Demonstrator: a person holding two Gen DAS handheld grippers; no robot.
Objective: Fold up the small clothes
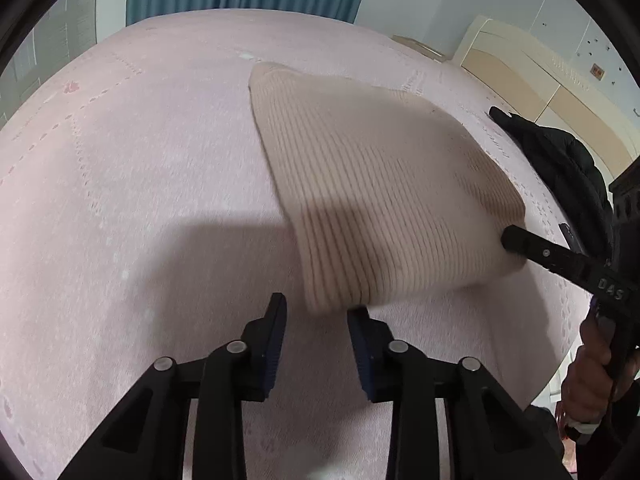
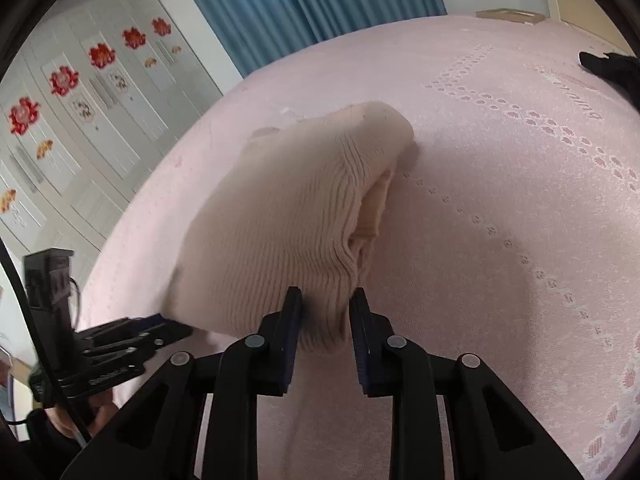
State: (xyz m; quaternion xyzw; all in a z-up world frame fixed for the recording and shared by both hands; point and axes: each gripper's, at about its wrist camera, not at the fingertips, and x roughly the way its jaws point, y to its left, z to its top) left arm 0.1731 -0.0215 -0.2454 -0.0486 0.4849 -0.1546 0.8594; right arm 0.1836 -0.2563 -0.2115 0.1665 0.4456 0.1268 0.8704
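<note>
From the left, the left claw [image 1: 316,312] hangs just over the pink bed [image 1: 140,160], its two pads parted a little with the near corner of the beige ribbed knit garment [image 1: 372,184] resting only against the right pad, so it seems to have no real hold on the cloth. The garment itself lies doubled on the bed between the two claws, near the front edge. On the right, the right claw [image 2: 326,300] is pinched onto a bunched fold at the garment's other near corner, I'd guess to keep the folded layers together while the edge is squared.
</note>
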